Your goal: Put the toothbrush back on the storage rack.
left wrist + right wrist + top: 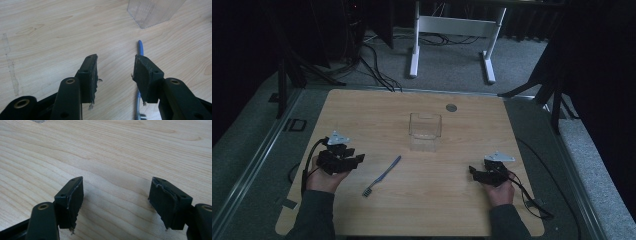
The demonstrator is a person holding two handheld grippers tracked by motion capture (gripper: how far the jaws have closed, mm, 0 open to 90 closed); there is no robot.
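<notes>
Lying just right of the left gripper (pixel 357 161), the blue toothbrush (pixel 383 175) runs diagonally toward the clear box (pixel 425 131). Left fingers (pixel 90 75) stand half-open and empty; the right gripper (pixel 473 172), farther off, gapes wide.

The right gripper (pixel 116 202) hangs low over the pale wooden table (pixel 120 150), its two black jaws standing wide apart. Bare wood grain lies between them. Their pad edges look frayed.

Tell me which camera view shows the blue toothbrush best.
The high view: the whole toothbrush lies on the table, head to handle. The left gripper view has part of its handle behind one jaw. The right gripper view gives bare wood.
</notes>
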